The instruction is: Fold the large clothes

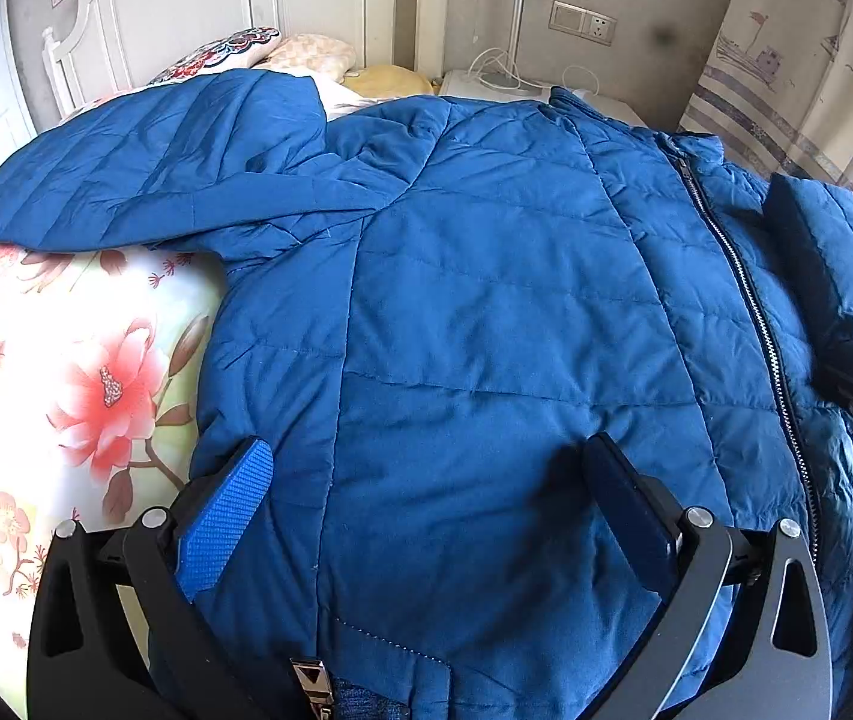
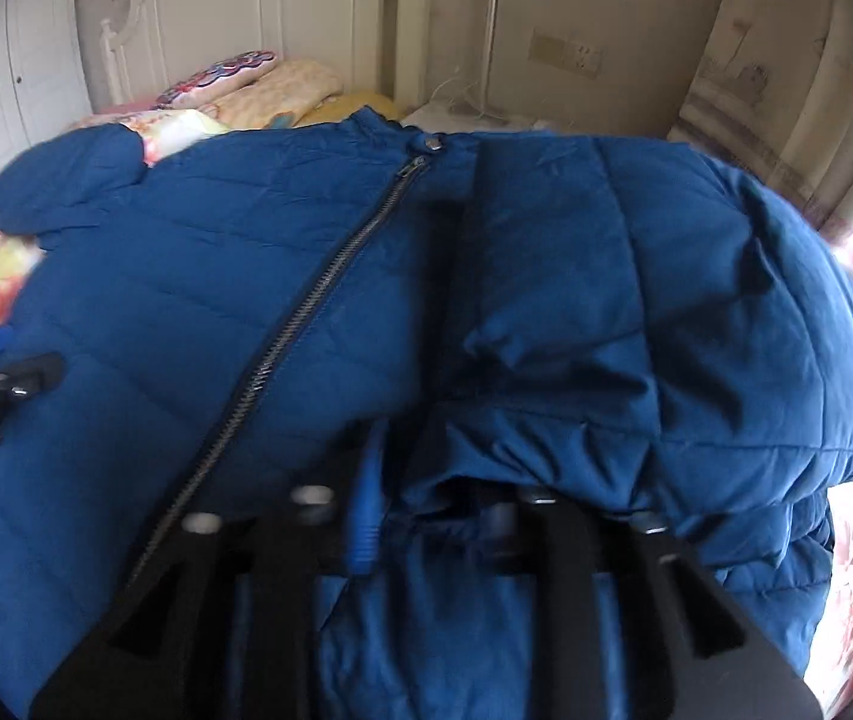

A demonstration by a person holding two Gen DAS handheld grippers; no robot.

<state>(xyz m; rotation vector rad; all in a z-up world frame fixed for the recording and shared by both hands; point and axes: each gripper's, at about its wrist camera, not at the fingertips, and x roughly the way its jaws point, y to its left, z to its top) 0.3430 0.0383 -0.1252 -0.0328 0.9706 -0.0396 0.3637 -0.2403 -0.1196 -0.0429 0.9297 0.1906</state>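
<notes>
A large blue quilted jacket lies front up on a bed, its zipper closed. Its left sleeve stretches out to the left over the floral sheet. My left gripper is open, its fingers resting on the jacket's lower left panel. In the right wrist view the jacket fills the frame and its right sleeve is folded across the chest. My right gripper is shut on a fold of that sleeve near the hem; the view is blurred.
The bed has a floral sheet. Pillows lie by the white headboard. A white nightstand with cables stands behind the jacket. A curtain hangs at the right.
</notes>
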